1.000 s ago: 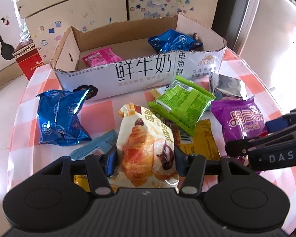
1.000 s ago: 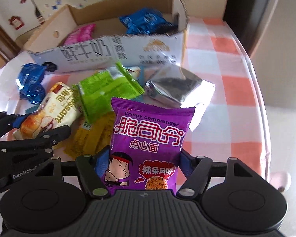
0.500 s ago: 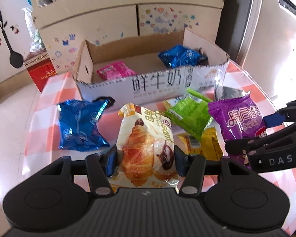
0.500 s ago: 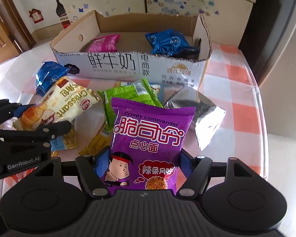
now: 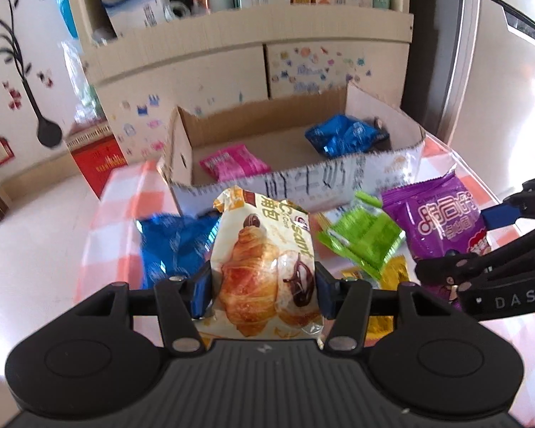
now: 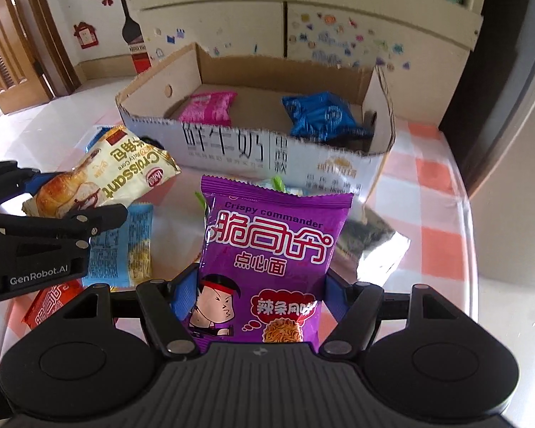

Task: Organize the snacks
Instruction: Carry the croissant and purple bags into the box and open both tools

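Note:
My left gripper (image 5: 264, 290) is shut on a cream croissant packet (image 5: 264, 249), lifted above the checked table. My right gripper (image 6: 256, 299) is shut on a purple noodle-snack packet (image 6: 271, 249), also held off the table. The same purple packet (image 5: 442, 224) shows at the right of the left wrist view, and the croissant packet (image 6: 103, 178) at the left of the right wrist view. Ahead stands an open cardboard box (image 6: 285, 153) holding a pink packet (image 6: 207, 107) and a blue packet (image 6: 317, 114).
On the table lie a blue packet (image 5: 174, 242), a green packet (image 5: 363, 239), a yellow packet (image 5: 392, 274), a silver packet (image 6: 371, 246), a light-blue packet (image 6: 125, 246) and a red packet (image 6: 50, 306). A stickered cabinet (image 6: 303, 25) stands behind the box.
Both grippers have risen with their packets and tilted upward. The box and the cabinet behind it now sit lower and more fully in view.

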Tool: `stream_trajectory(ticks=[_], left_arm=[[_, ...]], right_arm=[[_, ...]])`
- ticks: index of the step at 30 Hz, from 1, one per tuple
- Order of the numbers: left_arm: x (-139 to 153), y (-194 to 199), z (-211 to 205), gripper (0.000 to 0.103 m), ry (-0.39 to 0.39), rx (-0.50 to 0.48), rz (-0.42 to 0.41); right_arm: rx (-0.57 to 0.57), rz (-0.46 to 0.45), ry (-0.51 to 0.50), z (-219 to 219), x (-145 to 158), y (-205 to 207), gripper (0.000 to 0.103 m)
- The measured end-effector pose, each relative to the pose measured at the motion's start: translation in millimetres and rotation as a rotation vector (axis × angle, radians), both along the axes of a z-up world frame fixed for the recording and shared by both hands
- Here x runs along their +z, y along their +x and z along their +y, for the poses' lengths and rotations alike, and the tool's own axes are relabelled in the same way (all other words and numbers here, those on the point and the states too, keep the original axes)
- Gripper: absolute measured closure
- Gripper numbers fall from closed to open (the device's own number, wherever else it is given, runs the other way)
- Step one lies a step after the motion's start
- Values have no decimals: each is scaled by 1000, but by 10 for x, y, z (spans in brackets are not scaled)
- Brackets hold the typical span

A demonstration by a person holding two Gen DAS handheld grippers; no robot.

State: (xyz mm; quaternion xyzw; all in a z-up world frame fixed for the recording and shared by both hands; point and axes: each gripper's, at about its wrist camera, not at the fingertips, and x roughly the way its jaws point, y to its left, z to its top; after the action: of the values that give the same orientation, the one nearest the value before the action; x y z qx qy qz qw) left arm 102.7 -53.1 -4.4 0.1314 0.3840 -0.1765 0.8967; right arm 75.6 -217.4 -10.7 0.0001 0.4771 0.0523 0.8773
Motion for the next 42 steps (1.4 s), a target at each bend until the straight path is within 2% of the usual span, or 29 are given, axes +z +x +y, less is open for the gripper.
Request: stream_trajectory(ticks=[9,24,34,42], left_arm=[[343,25,-59,48,-5,14,-149],[663,346,-156,48,-64,41,-241],[675,658,-161,48,-101,109,-241],[563,914,-155,48,-127,136,-210]], right_arm=[[-5,-139,-12,-39,323,93,27],[-70,-300,-33,-88,606,352,27],[-146,-361,6,-159,708,581,27],[-188,-353,45,-159,602,776,27]])
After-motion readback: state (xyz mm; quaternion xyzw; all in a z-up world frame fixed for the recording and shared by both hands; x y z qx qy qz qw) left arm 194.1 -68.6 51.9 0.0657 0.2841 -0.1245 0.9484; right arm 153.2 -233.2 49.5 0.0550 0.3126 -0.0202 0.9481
